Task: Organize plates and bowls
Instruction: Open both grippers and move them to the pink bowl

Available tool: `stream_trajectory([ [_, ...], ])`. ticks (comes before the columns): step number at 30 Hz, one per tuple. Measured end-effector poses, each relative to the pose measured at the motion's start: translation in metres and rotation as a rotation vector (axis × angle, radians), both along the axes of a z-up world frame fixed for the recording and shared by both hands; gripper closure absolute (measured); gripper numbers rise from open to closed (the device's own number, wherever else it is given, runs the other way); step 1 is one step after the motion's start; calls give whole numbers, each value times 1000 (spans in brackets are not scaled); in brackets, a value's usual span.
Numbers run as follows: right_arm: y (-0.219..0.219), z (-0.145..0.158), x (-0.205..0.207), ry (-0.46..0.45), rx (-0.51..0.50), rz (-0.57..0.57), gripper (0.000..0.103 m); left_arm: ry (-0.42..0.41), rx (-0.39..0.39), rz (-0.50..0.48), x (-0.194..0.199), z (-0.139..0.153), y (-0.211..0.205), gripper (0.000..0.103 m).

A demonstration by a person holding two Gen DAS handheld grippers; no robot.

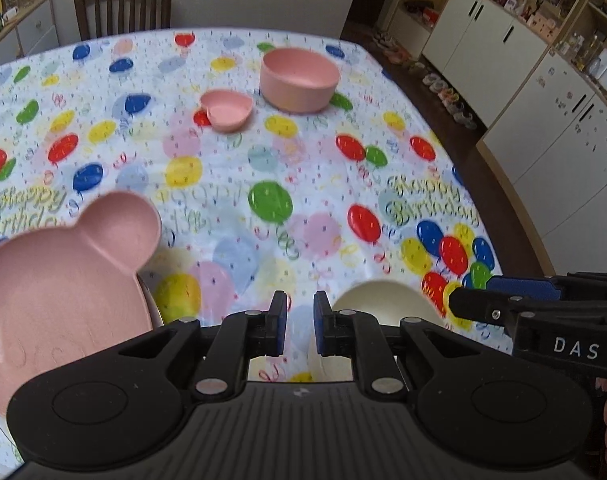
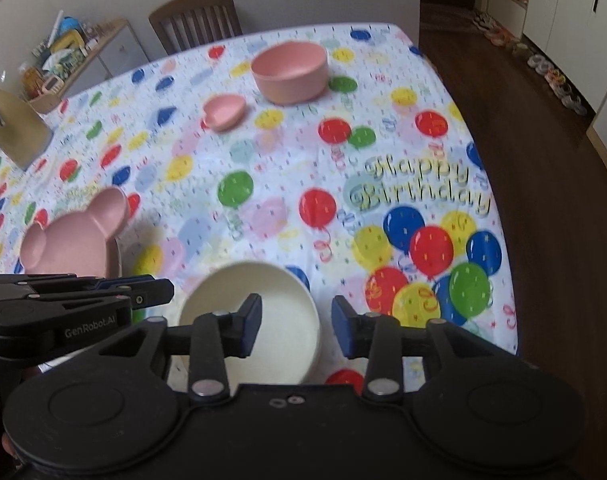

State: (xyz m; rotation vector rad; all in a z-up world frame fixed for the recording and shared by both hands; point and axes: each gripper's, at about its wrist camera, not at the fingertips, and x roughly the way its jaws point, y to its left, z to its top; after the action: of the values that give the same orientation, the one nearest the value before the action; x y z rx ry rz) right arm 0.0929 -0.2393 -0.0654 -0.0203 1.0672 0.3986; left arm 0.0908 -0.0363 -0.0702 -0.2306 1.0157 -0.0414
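Right tongs spread over cream bowl.
Bowl's right rim sits between them, lower centre (left tongs nearly closed, empty).

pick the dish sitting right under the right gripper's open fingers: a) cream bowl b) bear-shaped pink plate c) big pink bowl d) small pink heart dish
a: in the right wrist view the right gripper has its jaws spread, empty, over the cream bowl, whose right rim shows in the gap; the pink dishes sit elsewhere on the table.
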Motion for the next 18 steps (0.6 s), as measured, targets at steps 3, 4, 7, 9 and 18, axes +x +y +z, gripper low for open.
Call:
stream_trajectory([
  [3, 3, 9, 4, -24, 1, 12, 59, -38, 4, 13, 6, 13, 4, 76],
  [4, 4, 12, 6, -31, 1, 16, 58, -48, 5, 17, 8, 16, 6, 75],
  [7, 7, 21, 12, -57, -1, 29, 52, -72, 10, 21, 16, 25, 8, 72],
  [9, 9, 27, 17, -75, -2, 35, 45, -86, 12, 26, 22, 31, 9, 72],
  [18, 16, 51, 60, -155, -8, 60, 29, -164, 41, 67, 62, 54, 15, 44],
])
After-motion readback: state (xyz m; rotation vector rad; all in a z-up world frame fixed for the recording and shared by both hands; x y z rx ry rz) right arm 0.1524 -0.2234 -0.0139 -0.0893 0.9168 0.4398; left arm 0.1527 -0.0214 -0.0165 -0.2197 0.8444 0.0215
